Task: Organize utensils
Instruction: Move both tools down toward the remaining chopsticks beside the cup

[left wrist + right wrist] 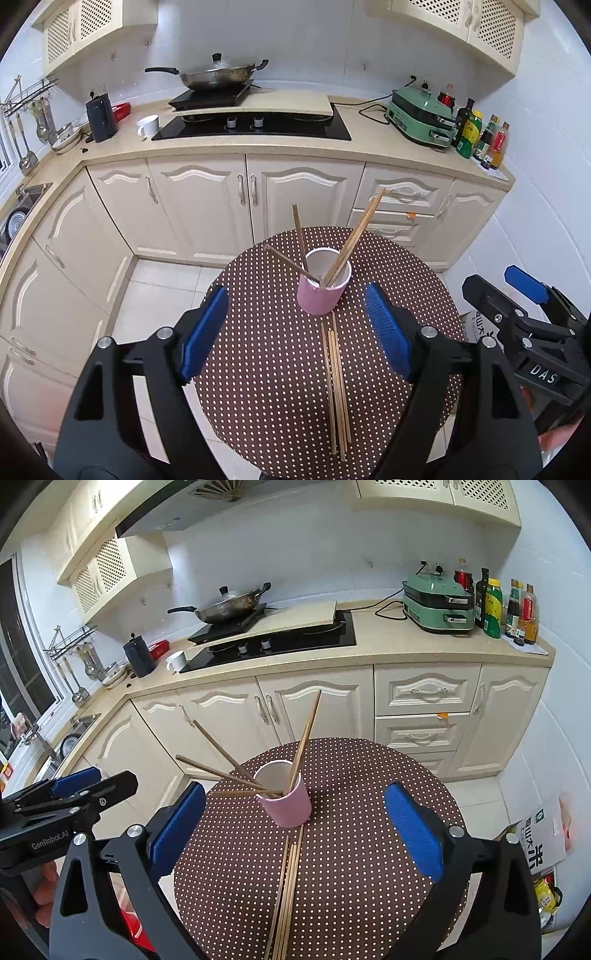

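A pink cup (pixel 322 295) (pixel 290 806) stands on the round brown polka-dot table (pixel 258 354) (pixel 354 849). Several wooden chopsticks (pixel 354 236) (pixel 303 734) lean out of it, fanned left and right. Several more loose chopsticks (pixel 338 387) (pixel 287 890) lie side by side on the cloth just in front of the cup. My left gripper (pixel 295 293) hovers above the near side of the table, open and empty, with the cup beyond its blue pads. My right gripper (pixel 295 790) is likewise open and empty, and shows at the right edge of the left wrist view (pixel 498 286).
Behind the table runs an L-shaped counter with cream cabinets (pixel 207 199), a black hob (pixel 255 127) with a wok (pixel 218 75), a white mug (pixel 149 126), a green appliance (pixel 421 114) and bottles (pixel 476 136). A rice bag (pixel 539 834) lies on the floor at the right.
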Tool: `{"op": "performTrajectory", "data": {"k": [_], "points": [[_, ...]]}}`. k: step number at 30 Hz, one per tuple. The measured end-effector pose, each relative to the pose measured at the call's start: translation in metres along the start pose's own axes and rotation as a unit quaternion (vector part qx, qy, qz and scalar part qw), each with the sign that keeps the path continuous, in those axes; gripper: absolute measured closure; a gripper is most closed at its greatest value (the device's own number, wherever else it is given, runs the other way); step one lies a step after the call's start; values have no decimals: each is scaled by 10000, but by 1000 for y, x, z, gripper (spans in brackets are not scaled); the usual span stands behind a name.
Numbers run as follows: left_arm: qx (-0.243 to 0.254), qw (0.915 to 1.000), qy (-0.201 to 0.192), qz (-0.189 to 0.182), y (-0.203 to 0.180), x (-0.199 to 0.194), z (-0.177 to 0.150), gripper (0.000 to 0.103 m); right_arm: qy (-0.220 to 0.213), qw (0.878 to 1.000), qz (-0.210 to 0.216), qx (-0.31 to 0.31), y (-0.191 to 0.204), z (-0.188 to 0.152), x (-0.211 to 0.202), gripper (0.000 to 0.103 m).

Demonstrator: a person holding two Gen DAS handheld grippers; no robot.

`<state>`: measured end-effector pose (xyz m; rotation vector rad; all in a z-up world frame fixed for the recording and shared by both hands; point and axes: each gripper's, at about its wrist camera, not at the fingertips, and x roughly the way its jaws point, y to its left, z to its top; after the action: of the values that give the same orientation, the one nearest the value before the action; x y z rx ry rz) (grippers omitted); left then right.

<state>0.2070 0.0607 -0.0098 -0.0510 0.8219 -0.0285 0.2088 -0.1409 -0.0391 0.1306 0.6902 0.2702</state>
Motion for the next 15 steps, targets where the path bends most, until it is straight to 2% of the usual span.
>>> {"op": "performTrajectory", "data": {"k": [8,15], "points": [[-10,9996,266,67,-6,8,-25,23,101,9999,-23,-98,-3,-17,-1,8],[-65,9981,596,125,-4,20,-47,21,452,9989,-82,-46,-11,-37,12,8]]}}
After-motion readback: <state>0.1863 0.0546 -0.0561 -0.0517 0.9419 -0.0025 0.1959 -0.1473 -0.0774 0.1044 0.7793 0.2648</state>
